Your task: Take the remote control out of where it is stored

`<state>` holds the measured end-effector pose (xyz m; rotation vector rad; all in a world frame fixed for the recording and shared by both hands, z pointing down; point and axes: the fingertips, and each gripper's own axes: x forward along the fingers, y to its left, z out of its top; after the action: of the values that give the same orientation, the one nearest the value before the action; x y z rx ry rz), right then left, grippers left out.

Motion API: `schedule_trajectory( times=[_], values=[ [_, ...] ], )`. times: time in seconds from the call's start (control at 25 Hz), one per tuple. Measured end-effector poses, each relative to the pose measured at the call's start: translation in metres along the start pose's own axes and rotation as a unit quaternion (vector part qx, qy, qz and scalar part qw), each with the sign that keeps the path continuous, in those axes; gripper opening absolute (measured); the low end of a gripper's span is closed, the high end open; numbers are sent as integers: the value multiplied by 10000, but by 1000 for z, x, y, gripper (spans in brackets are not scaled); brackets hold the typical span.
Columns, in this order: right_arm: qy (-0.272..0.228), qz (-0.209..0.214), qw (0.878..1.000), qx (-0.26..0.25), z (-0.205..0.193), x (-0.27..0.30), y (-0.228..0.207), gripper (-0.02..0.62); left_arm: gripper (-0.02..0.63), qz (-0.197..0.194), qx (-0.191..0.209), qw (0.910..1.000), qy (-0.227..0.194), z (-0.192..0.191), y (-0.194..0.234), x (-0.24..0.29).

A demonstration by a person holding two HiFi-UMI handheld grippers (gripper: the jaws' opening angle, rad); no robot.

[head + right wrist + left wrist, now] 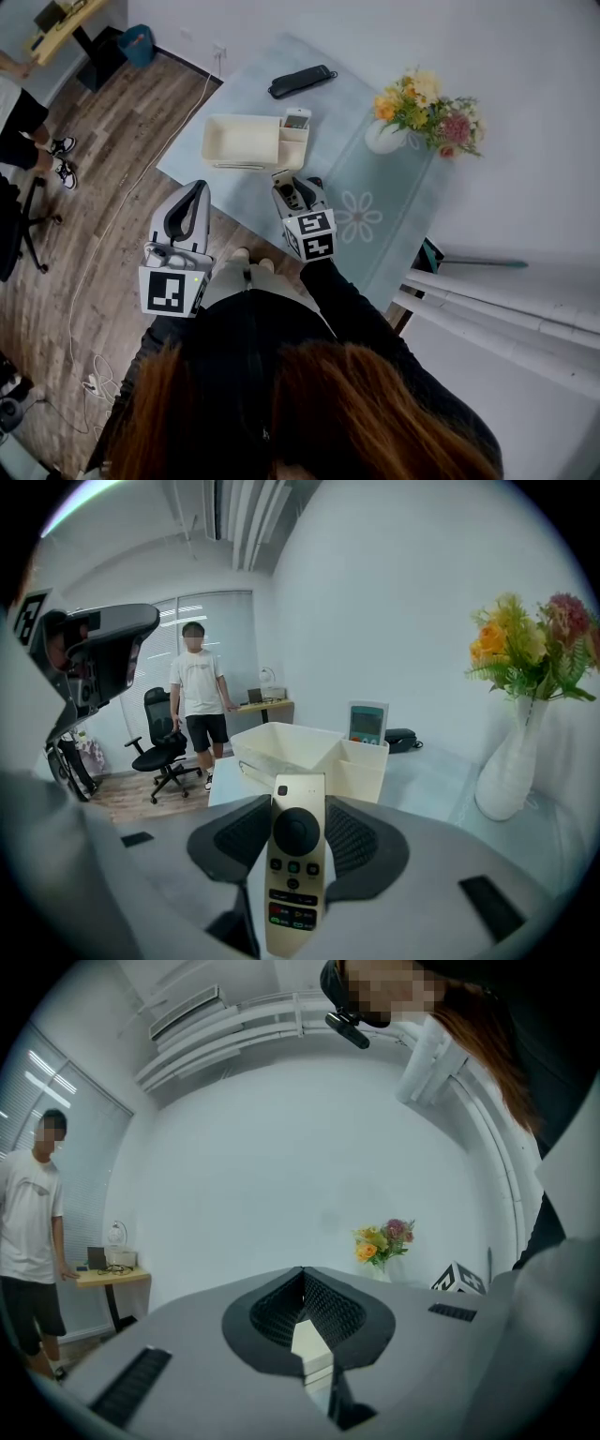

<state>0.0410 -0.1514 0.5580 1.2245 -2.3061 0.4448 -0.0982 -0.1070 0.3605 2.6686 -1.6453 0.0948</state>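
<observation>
**A:** Head view, first entry?
**B:** The left gripper (192,187) hung at the table's near edge, at 8 o'clock of the cream box (242,141). The right gripper (295,190) was at 6 o'clock of that box, just short of it, over the blue cloth (394,225). A screen remote (297,118) stood upright in the box's small end compartment. A black case (301,81) lay at 1 o'clock of the box and a flower vase (384,137) at 3 o'clock.

**A:** Left gripper view?
**B:** The jaws met tip to tip with nothing between them. Only the cream box showed through the gap under the tips. A person (28,1232) stood at 9 o'clock beside a desk (112,1277).

**A:** Right gripper view: where was the remote control (296,855)?
**B:** It was outside the box, clamped lengthwise between the right jaws, buttons up, top end toward 12 o'clock. The jaws stood fairly wide apart, with a pad against each long edge. The box lay beyond the remote control, apart from it.
</observation>
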Motion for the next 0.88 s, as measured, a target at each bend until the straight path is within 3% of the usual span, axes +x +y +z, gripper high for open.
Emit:
schedule_trajectory(
  times=[0.36, 0.88],
  values=[
    [356, 201, 9991, -120, -9, 24, 3, 189, 6, 52, -6, 10000, 56, -2, 3, 0],
    [1096, 297, 9935, 18, -66, 41, 0, 189, 6, 93, 25, 9999, 90, -7, 5, -2]
  ],
)
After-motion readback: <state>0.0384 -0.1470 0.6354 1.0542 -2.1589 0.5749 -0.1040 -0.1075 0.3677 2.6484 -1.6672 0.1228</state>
